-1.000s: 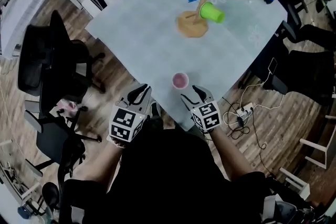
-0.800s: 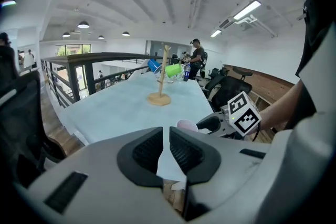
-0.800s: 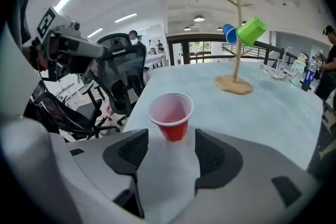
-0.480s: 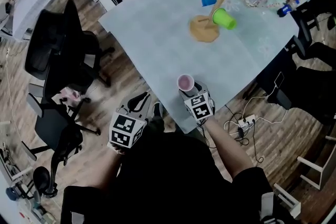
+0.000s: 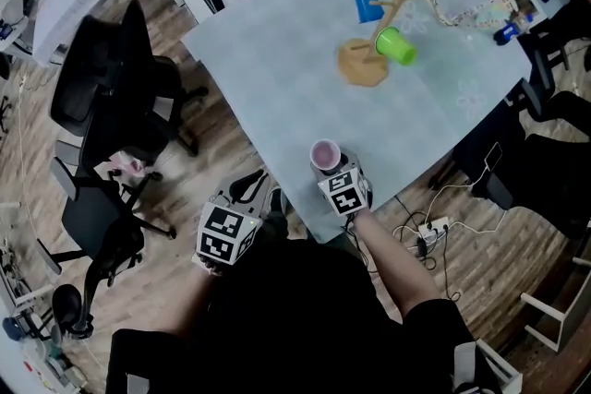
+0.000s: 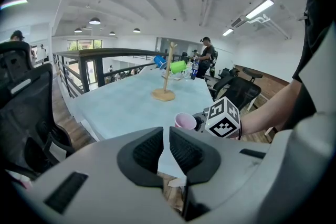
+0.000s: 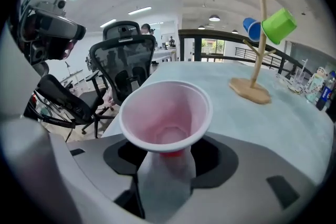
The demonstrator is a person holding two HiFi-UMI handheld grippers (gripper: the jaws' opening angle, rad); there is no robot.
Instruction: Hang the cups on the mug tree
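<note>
Brings the right tool [image 5: 332, 174] forward since a second ago, wide open around the pink cup [image 5: 325, 155] at the near table [image 5: 277, 78] edge without pressing it, keeps the left tool [image 6: 163, 147] closed and empty, so probably ready to grip and carry to the far tree [image 5: 360, 67].

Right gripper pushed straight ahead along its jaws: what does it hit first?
The pink plastic cup: it already stands between the right gripper's wide-open jaws, which look clear of its sides, so it should be met first. The wooden mug tree stands farther off, right of that line.
</note>
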